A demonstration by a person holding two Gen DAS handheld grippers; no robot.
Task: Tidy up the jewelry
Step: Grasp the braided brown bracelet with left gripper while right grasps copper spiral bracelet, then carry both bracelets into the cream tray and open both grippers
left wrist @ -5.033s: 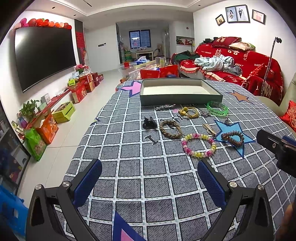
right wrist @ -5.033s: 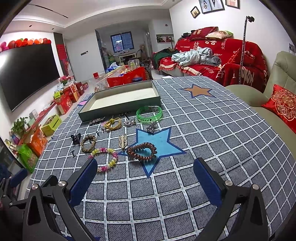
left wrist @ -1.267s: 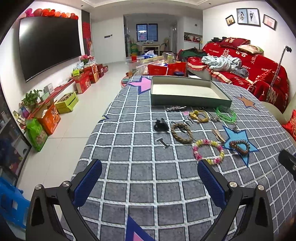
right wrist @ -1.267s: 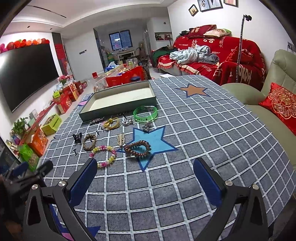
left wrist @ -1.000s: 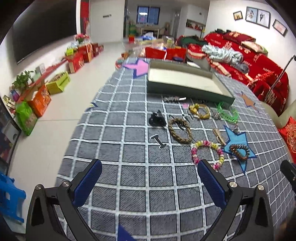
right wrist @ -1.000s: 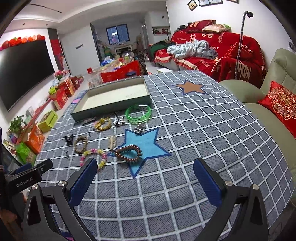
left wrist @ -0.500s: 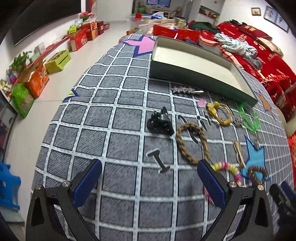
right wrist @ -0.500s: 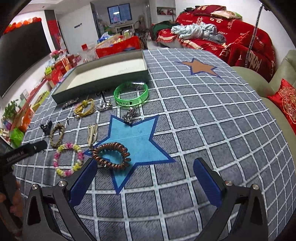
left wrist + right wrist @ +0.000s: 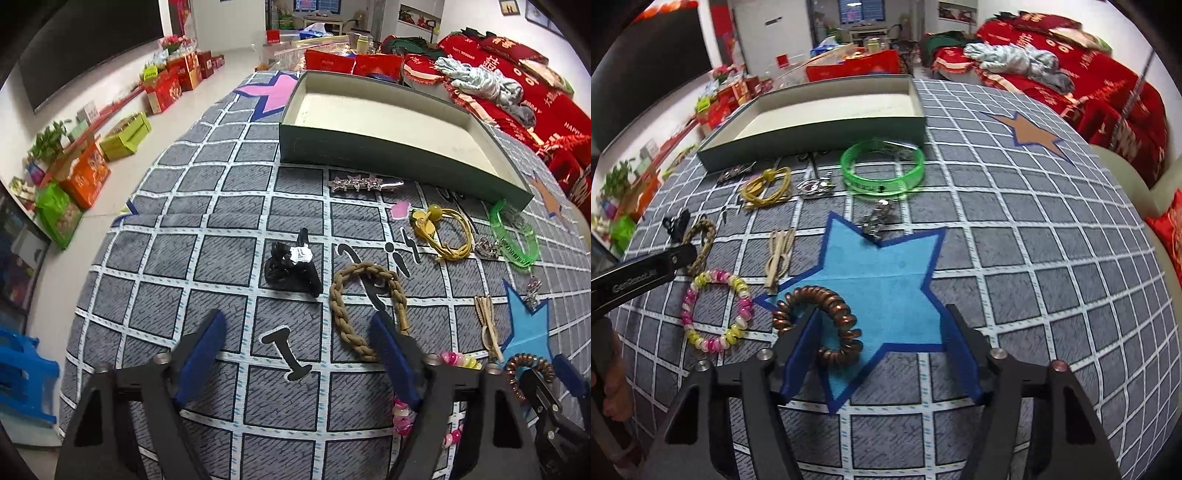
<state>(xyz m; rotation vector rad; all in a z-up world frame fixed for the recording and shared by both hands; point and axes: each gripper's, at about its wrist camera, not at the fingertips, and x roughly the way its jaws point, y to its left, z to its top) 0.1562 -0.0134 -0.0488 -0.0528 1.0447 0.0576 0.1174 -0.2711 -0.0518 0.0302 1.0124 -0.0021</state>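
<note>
Your right tool (image 9: 882, 354), jaws just narrowing, straddles the copper coil bracelet (image 9: 822, 325) on the bench's (image 9: 1034, 258) blue star (image 9: 886, 280).

the long shallow green cardboard tray (image 9: 820, 131) lies at the far side of the grey checked tablecloth (image 9: 1015, 236). before it, left to right: yellow cord bracelet (image 9: 767, 187), green translucent plastic bangle (image 9: 882, 170). nearer: pink-and-yellow beaded bracelet (image 9: 716, 310), with the brown coiled spiral hair tie (image 9: 820, 321) to its right, on the blue star patch (image 9: 886, 280).

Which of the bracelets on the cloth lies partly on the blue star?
The brown coiled bracelet: it lies across the blue star's left point. The pink-and-yellow beaded bracelet, braided one and green one lie on grey squares.
</note>
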